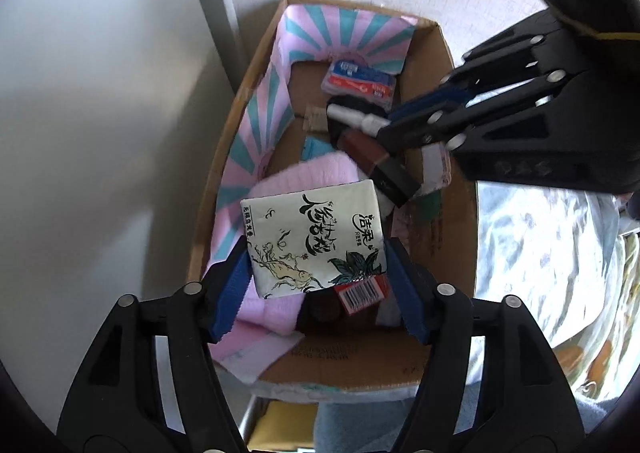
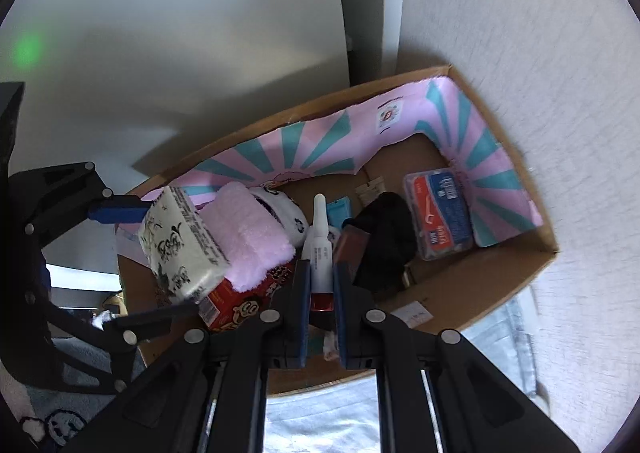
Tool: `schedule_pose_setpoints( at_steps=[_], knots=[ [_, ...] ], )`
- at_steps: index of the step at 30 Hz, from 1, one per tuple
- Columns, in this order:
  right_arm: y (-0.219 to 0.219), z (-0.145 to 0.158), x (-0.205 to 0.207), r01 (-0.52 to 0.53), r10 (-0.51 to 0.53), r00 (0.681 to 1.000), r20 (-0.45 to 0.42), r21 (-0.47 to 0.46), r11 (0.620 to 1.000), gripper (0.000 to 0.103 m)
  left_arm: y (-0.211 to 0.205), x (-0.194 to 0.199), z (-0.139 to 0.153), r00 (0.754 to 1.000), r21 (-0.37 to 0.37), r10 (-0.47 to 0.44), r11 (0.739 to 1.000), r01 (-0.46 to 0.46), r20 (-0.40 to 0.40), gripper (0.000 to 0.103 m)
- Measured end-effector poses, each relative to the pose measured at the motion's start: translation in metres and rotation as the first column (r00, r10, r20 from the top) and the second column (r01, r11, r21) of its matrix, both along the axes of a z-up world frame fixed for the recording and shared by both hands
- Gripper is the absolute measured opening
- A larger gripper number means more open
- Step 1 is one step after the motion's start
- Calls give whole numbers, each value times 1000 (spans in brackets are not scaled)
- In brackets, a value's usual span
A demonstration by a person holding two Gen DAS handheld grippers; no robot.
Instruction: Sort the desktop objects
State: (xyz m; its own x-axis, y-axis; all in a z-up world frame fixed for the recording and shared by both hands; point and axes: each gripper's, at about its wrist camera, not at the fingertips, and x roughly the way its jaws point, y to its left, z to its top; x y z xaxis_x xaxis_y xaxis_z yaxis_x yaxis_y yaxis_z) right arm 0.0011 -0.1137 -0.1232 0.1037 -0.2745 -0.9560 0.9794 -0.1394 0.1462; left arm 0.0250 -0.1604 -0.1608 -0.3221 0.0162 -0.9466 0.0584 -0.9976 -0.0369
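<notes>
Left wrist view, bottom of frame: our left gripper has its blue-padded fingers spread wide, one pad against each side of a tissue pack. The white pack with black script and a plant drawing sits at centre frame, held over the near end of a cardboard box.

Under the pack we see a folded pink towel and a red snack box with a barcode, lower centre.

Right wrist view, bottom centre: our right gripper has its fingers drawn in narrow, clamped on a white tube with a red cap at its near end. The tube's nozzle points toward the upper part of the frame. In the left wrist view the same gripper enters from the right edge, and the tube sticks out toward centre.

Just beyond the tube, centre right of the right wrist view, lies a black cloth. Farther, at right of centre, a clear case with a red and blue label rests on the box floor.

A pink and teal striped liner runs along the far walls of the box, across the upper middle of that view.

The box stands against a pale textured wall, upper right.
</notes>
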Motion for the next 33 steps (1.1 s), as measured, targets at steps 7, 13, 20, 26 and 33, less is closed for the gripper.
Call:
schedule_pose_setpoints(
  at_steps=[7,13,20,26,33],
  knots=[
    [-4,-6,-13,102,-102,994,26,6,995,93,2,4,11,998,88,-39,995,43,-51,103],
    [2,-2,-23,168,-168,985,35,-16,986,94,3,4,13,998,79,-41,996,45,-52,103],
    [9,-1,-19,198,-198,980,14,-6,980,98,3,2,12,998,164,-58,985,58,-5,103],
    [40,25,-22,285,-286,957,-40,-29,958,102,19,0,23,996,153,-90,984,87,12,103],
    [122,59,-44,541,-538,832,-134,-23,841,102,47,-14,44,993,137,-120,983,118,8,103]
  ],
)
